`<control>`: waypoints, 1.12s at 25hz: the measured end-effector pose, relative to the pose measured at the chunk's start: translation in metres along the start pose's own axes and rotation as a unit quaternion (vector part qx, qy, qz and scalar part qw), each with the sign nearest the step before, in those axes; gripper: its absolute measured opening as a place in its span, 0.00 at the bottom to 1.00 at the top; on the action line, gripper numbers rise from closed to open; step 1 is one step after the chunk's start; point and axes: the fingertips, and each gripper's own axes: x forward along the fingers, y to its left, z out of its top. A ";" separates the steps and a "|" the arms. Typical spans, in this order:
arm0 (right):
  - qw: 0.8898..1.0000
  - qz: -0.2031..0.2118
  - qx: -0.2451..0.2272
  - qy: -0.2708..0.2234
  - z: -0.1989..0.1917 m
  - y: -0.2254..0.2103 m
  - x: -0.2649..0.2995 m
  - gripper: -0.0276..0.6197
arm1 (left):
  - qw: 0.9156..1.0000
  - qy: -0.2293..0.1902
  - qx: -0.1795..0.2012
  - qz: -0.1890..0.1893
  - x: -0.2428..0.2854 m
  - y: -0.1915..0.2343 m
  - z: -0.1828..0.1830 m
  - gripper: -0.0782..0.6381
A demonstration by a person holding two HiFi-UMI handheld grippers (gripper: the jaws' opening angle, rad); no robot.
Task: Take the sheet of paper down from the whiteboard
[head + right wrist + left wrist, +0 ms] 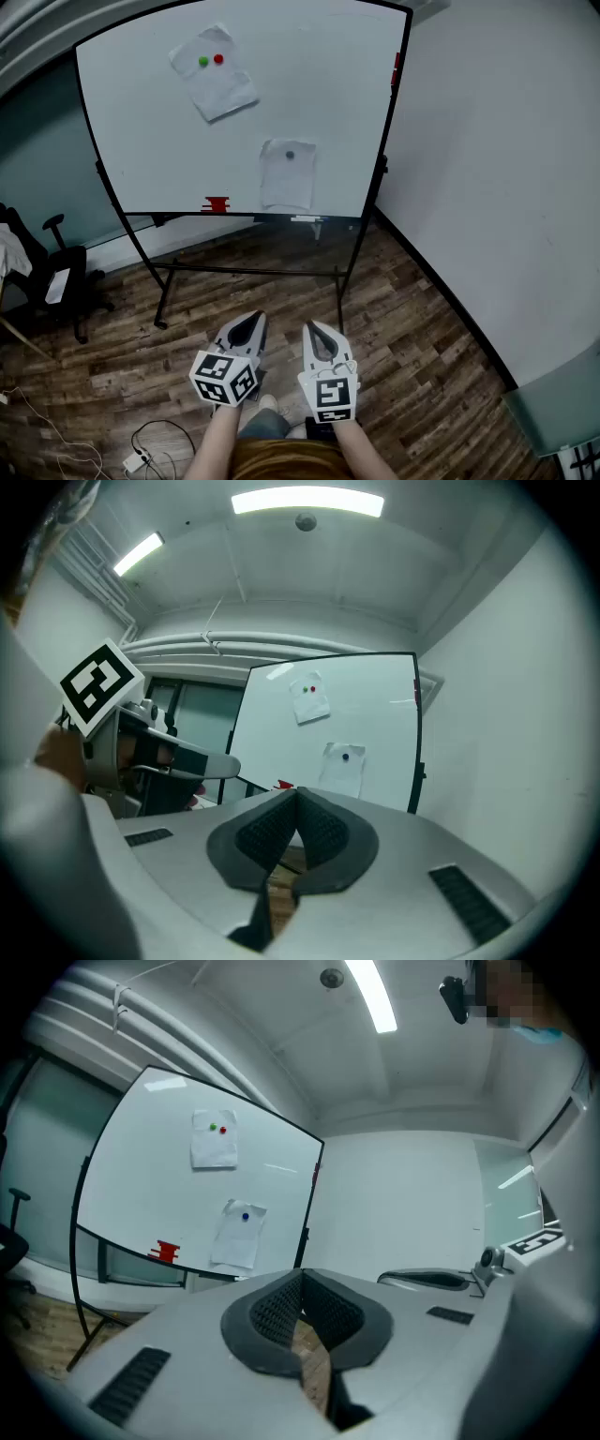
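The whiteboard (pixel 141 122) stands on a black wheeled frame, well ahead of me. Two sheets of paper hang on it. The upper, tilted sheet (pixel 216 80) is pinned by a green and a red magnet. The lower sheet (pixel 288 178) is pinned by one dark blue magnet (pixel 290 155); this sheet (pixel 235 1237) (pixel 343 769) shows in both gripper views too. My left gripper (pixel 253 322) (pixel 301 1281) and right gripper (pixel 315 328) (pixel 296 797) are held low and level side by side, far short of the board. Both are shut with nothing between the pads.
A red eraser (pixel 217 204) lies on the board's tray and a red marker (pixel 396 67) sits at its right edge. A black office chair (pixel 56 272) stands at the left. Cables and a power strip (pixel 139 459) lie on the wood floor. A white wall runs along the right.
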 end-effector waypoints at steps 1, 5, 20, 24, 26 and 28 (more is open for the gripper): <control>1.000 0.000 0.002 0.001 -0.002 -0.003 0.001 0.06 | 1.000 -0.001 0.002 0.001 0.001 -0.001 0.000 0.14; 1.000 -0.013 0.021 -0.004 -0.003 -0.015 0.005 0.06 | 1.000 -0.005 0.001 0.002 0.006 -0.001 0.002 0.14; 0.998 -0.016 0.057 -0.037 0.002 -0.045 0.045 0.23 | 0.999 -0.039 -0.008 0.026 0.041 0.033 0.020 0.26; 0.998 -0.016 0.057 -0.034 -0.003 -0.059 0.082 0.23 | 0.998 -0.052 -0.009 0.028 0.066 0.056 0.027 0.26; 0.998 -0.014 0.058 -0.030 -0.007 -0.066 0.105 0.23 | 0.998 -0.054 -0.009 0.030 0.084 0.070 0.029 0.26; 0.998 -0.014 0.057 -0.029 -0.008 -0.076 0.134 0.23 | 0.998 -0.062 -0.006 0.032 0.103 0.089 0.036 0.26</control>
